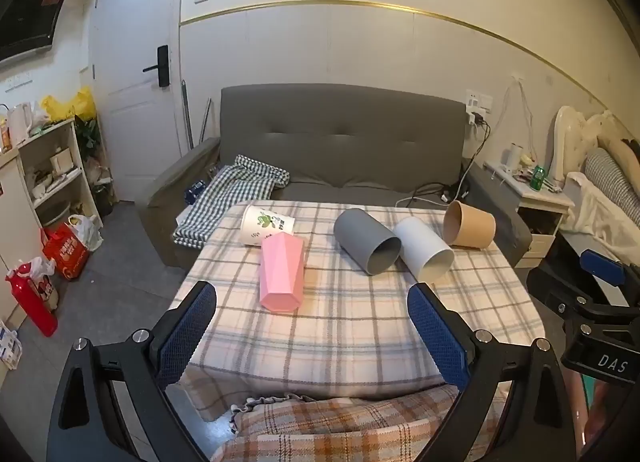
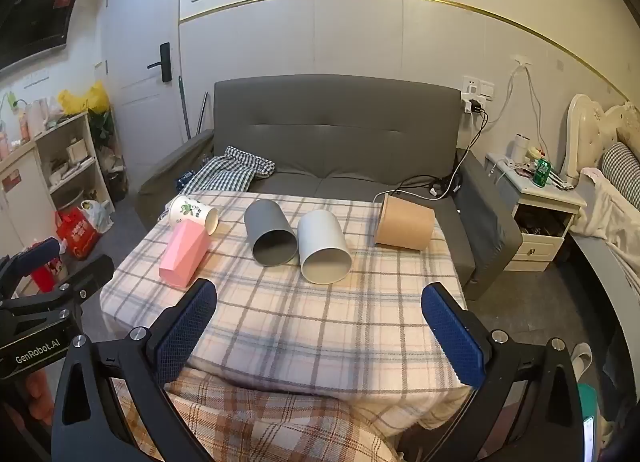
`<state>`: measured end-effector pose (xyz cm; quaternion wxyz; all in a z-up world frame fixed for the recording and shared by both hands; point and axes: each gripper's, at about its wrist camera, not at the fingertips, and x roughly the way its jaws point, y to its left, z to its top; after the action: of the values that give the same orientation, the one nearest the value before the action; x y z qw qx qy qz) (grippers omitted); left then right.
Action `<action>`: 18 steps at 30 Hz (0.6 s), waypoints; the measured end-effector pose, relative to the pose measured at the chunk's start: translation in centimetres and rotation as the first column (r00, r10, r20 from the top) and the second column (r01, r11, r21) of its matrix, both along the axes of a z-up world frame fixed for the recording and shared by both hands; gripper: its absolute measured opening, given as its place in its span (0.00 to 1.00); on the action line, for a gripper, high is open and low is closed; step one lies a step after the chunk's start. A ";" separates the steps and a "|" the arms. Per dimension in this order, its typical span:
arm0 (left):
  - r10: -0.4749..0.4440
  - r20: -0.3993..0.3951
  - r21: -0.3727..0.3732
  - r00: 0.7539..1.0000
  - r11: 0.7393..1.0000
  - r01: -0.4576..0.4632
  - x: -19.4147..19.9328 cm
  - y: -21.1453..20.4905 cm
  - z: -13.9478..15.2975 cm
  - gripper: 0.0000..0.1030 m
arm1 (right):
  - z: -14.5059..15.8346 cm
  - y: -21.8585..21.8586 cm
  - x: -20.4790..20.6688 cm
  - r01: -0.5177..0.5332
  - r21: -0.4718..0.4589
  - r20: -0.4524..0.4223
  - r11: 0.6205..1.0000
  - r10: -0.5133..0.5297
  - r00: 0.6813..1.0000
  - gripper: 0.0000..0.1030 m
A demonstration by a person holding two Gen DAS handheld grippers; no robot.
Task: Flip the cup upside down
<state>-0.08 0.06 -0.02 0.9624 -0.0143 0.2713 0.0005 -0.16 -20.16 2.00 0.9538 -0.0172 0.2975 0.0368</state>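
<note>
Several cups lie on their sides on a plaid-covered table (image 1: 352, 326): a pink faceted cup (image 1: 281, 272) (image 2: 185, 256), a white paper cup with a green print (image 1: 267, 225) (image 2: 193, 213), a grey cup (image 1: 367, 240) (image 2: 270, 237), a white cup (image 1: 424, 249) (image 2: 324, 246) and a brown paper cup (image 1: 469, 224) (image 2: 404, 221). My left gripper (image 1: 312, 302) is open and empty above the table's near edge, short of the pink cup. My right gripper (image 2: 320, 302) is open and empty, short of the white cup. Each gripper shows at the edge of the other's view.
A grey sofa (image 1: 340, 141) with a checked cloth (image 1: 232, 193) stands behind the table. A nightstand (image 2: 536, 201) with a green can is at the right, shelves and red bags (image 1: 66, 250) at the left. A plaid blanket (image 1: 340, 422) lies in front.
</note>
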 end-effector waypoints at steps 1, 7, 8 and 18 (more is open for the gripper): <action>0.003 0.001 0.000 1.000 1.000 -0.003 -0.1 0.0 0.0 0.96 | 0.0 0.0 0.1 0.000 0.007 -0.010 1.000 0.000 1.000 1.00; -0.013 -0.034 0.012 0.999 1.000 0.013 0.6 -0.2 0.0 0.96 | 0.0 0.0 0.0 -0.001 0.010 -0.004 1.000 0.001 1.000 1.00; -0.014 -0.034 0.012 0.999 1.000 0.015 0.8 -0.3 0.0 0.96 | 0.0 0.0 0.0 -0.002 0.010 -0.004 1.000 0.002 1.000 1.00; -0.002 -0.017 0.018 1.000 1.000 0.002 0.3 -0.2 0.1 0.96 | 0.1 0.0 0.0 -0.002 0.008 -0.005 1.000 0.002 1.000 1.00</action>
<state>0.22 -0.11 0.09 0.9601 -0.0055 0.2796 0.0019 -0.13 -20.18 2.09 0.9531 -0.0133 0.2998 0.0389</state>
